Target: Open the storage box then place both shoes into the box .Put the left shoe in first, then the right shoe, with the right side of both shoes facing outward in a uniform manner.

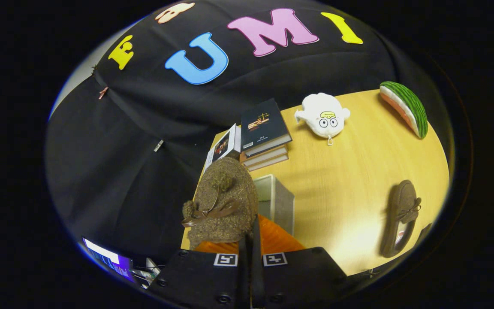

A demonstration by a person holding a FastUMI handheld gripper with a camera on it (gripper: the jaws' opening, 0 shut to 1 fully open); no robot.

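The box stands just ahead of the gripper, a little to the right of the fingertips; it is a pale, translucent storage box seen from above at an angle, and what lies inside cannot be made out. The fingers are pressed nearly together, pinching the rim of a shoe, which is lifted off the table and hangs just ahead of and left of the tips, beside the box rather than in it. This shoe is a brown, fuzzy slipper with a dark ribbon bow and pompoms across its front, toe pointing away from the fingers. The second shoe, of the same brown make with a bow, lies flat on the table well to the right of the fingers, apart from the box. Beyond the box sits a stack of books, a further book leaning against its left side. Farther right beyond the fingers rest a white plush toy and a watermelon-slice cushion.
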